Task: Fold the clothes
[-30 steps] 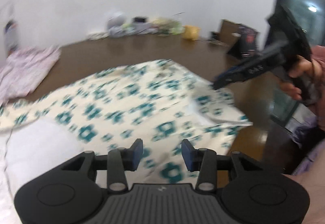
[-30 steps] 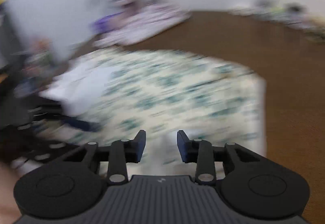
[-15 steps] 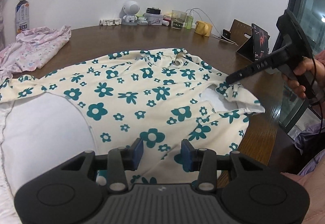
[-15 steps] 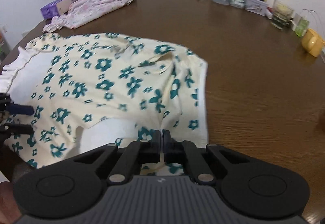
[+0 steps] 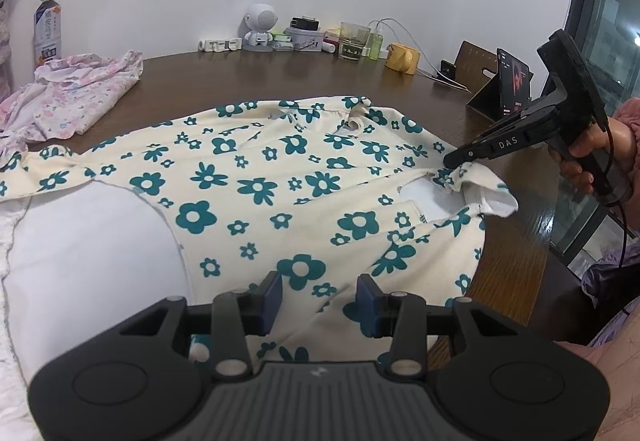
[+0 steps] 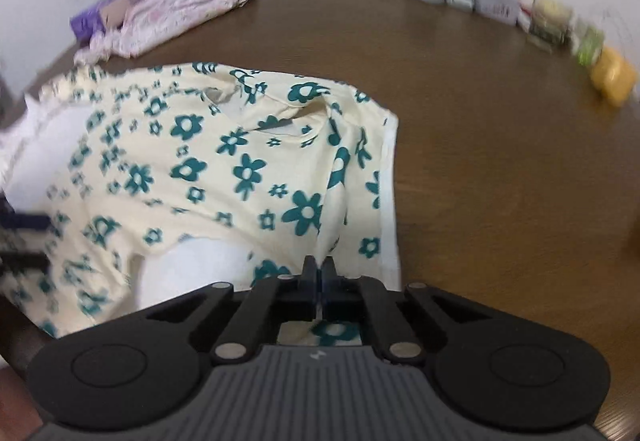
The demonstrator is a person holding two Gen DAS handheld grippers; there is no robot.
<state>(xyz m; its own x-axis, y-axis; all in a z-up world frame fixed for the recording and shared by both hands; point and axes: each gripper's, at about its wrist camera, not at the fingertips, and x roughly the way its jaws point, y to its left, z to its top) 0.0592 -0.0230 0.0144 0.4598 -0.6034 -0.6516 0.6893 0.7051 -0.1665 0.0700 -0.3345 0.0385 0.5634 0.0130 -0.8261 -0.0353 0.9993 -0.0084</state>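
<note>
The floral garment (image 5: 256, 193) lies spread on the surface (image 6: 500, 145) — light, limp, drapes freely. My right claw (image 6: 319, 273) pinches its sleeve edge; left claw (image 5: 319, 299) gapes, empty. Grip hems.

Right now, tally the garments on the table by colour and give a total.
Cream with teal flowers: 1, the floral top, pinched by the right claw.
Pink: 1, the pink heap, untouched.
Total: 2.
</note>
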